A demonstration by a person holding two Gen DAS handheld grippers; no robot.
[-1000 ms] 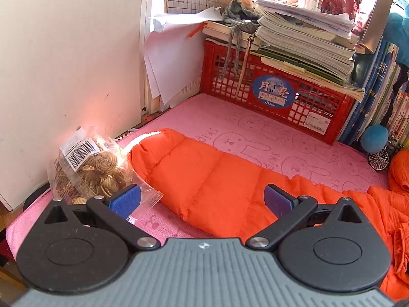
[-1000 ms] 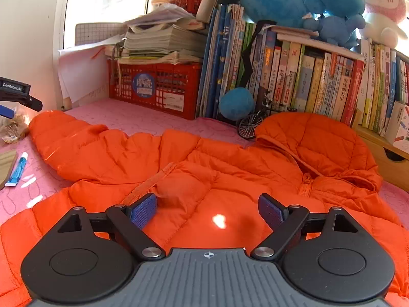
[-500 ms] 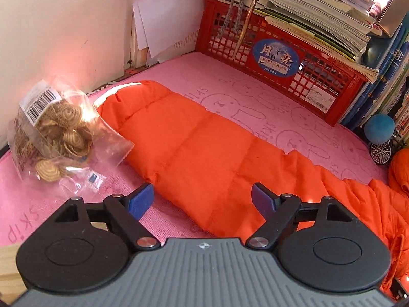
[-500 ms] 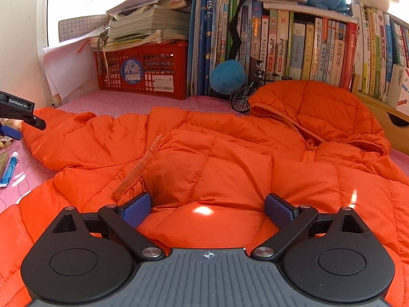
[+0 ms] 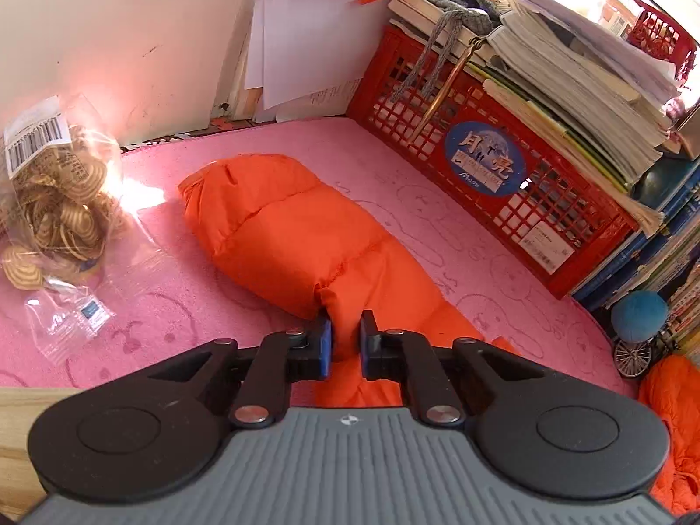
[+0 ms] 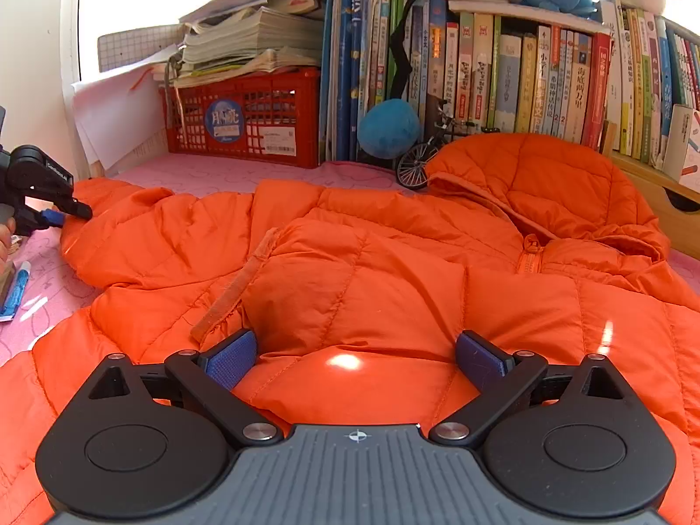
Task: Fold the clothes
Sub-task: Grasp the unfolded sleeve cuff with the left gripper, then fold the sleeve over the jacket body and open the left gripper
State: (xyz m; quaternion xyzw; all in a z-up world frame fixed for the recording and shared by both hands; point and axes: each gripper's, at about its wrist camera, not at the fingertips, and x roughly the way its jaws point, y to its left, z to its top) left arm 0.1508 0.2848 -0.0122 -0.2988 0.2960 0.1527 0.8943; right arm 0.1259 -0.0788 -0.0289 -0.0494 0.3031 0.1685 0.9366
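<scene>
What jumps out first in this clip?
An orange puffer jacket sprawls over the pink mat, hood toward the bookshelf. The left gripper is pinching its outstretched sleeve, while the right gripper hovers open over the jacket's body. A red crate stacked with papers sits behind.
</scene>
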